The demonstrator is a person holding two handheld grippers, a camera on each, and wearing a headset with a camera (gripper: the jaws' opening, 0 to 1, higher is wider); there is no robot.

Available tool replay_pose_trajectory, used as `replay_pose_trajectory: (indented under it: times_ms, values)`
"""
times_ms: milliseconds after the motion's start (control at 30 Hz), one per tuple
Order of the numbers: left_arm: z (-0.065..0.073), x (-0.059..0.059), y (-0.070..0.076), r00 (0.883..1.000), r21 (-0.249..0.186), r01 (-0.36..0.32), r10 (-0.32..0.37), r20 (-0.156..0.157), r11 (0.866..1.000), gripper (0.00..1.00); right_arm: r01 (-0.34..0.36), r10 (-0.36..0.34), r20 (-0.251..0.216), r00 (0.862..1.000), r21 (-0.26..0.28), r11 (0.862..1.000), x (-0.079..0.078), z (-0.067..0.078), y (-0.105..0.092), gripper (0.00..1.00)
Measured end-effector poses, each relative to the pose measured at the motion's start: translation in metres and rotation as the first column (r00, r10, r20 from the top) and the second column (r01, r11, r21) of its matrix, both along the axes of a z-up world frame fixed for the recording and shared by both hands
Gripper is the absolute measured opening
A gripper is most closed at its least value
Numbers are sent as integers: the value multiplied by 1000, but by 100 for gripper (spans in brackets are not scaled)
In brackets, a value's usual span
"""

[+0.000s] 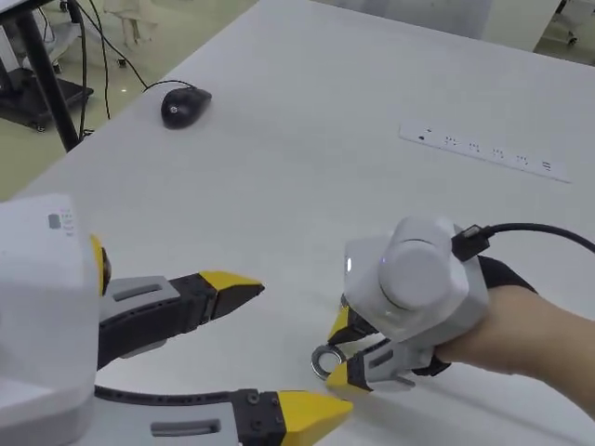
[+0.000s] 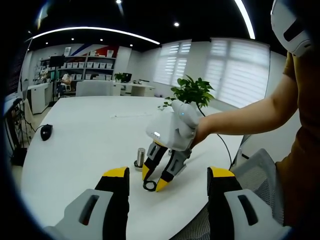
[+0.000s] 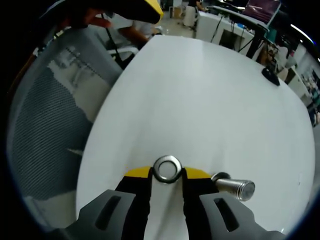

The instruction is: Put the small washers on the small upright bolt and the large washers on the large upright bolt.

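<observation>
Head view, from the left: left claw (image 1: 307, 348) low at the near edge, yellow-tipped jaws spread wide with nothing between them, over the white table (image 1: 307, 167). Black mouse (image 1: 185, 105) far back on the left, well apart from the work. Right of centre, the right claw (image 1: 337, 355) is gripped by a hand (image 1: 521, 339) and points left toward the other claw. Its jaws are pinched onto a metal washer (image 1: 324, 360) that sticks out past the tips, low over the table; contact with the surface cannot be told. A black cable (image 1: 530, 229) leaves the back of this claw. White power strip (image 1: 483, 149) far right, near the back.

Left gripper view: the washer sits in the right claw's tips. An upright bolt (image 2: 140, 156) stands on the table just behind and left of that claw, apart from the washer. Whether it is the large or the small bolt cannot be told. A green plant (image 2: 192, 92) stands beyond.

Right gripper view: mesh chair (image 3: 50, 125) at left beyond the table edge. The washer is centred between the jaw tips, hole open to the camera, and the bolt lies just to the right.
</observation>
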State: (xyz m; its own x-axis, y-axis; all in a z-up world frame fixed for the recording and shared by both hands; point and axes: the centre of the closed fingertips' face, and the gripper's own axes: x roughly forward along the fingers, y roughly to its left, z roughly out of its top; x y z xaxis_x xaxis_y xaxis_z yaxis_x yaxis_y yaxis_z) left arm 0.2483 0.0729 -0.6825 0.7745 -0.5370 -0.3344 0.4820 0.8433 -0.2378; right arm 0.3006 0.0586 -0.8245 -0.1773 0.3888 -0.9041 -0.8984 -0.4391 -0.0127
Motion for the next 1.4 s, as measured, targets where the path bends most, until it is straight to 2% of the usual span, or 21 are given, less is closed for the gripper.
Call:
replay_pose_trajectory:
  times_ms: [433, 833, 1033, 1400]
  values:
    - [-1, -1, -3, 1000, -2, 8, -8, -3, 1000, 62, 45, -44, -15, 999, 9, 999, 2, 3, 0, 22]
    - [-1, 1, -2, 1000, 2, 10, -10, -3, 1000, 62, 57, -57, 5, 998, 4, 998, 11, 11, -9, 22]
    - [-1, 2, -5, 1000, 3, 21, -21, -2, 1000, 62, 70, -71, 22, 997, 9, 997, 17, 19, -16, 22]
    - [0, 5, -6, 1000, 5, 29, -29, -1, 1000, 62, 119, -121, 64, 991, 42, 992, 35, 42, -27, 22]
